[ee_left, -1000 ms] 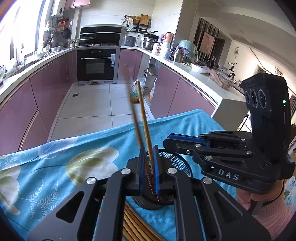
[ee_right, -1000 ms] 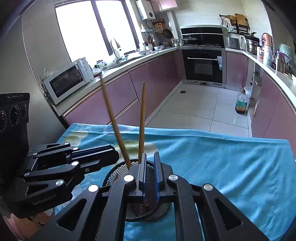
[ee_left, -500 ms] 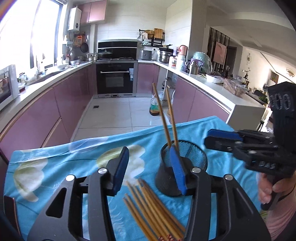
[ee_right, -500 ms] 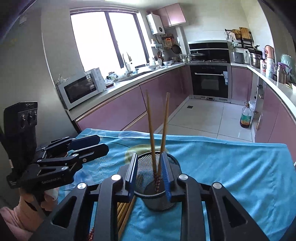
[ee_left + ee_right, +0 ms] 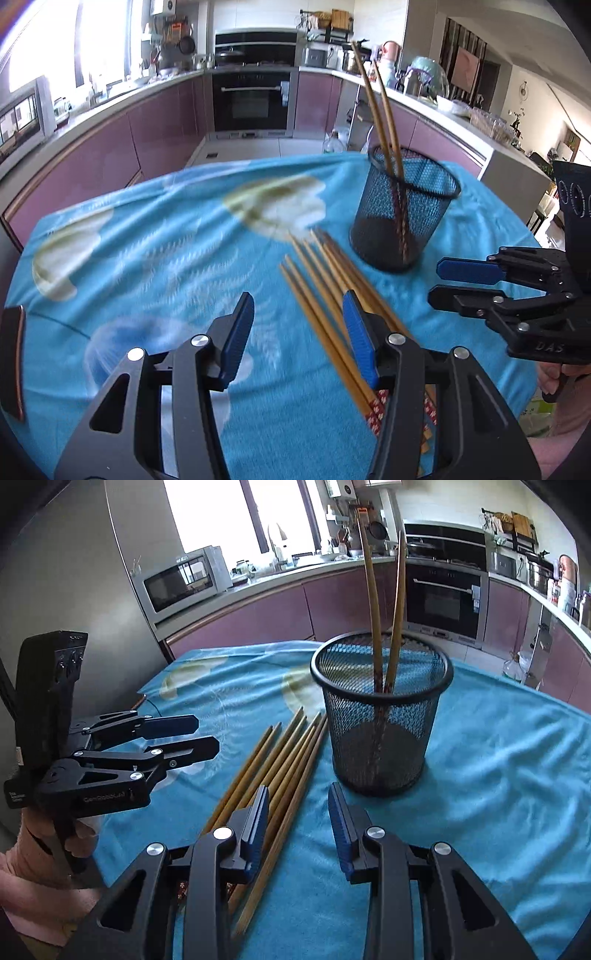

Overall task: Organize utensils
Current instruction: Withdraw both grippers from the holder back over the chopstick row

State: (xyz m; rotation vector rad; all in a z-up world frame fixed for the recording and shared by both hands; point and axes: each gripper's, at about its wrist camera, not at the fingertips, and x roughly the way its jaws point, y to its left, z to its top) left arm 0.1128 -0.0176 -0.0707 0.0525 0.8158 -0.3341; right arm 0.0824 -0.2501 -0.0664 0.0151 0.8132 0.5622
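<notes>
With both pairs of jaws having just been opening, the left gripper (image 5: 299,325) stands parted above the blue flowered cloth (image 5: 155,266) with nothing pinched between its blue pads; its right-side finger hangs over the loose chopsticks (image 5: 325,295) lying on the cloth, though whether it touches them cannot be told. The right gripper (image 5: 297,814) is also parted, somewhat narrower, and empty; its left-side finger sits over the same bundle of chopsticks, while bare cloth shows in the gap. Just beyond the bundle's far tips stands the black mesh holder (image 5: 380,738), upright on the cloth. Inside it two chopsticks (image 5: 384,609) lean against the rim, patterned ends down, crossing near the bottom. The loose ones lie side by side, fanned slightly, their red-and-white patterned ends toward the cameras.
</notes>
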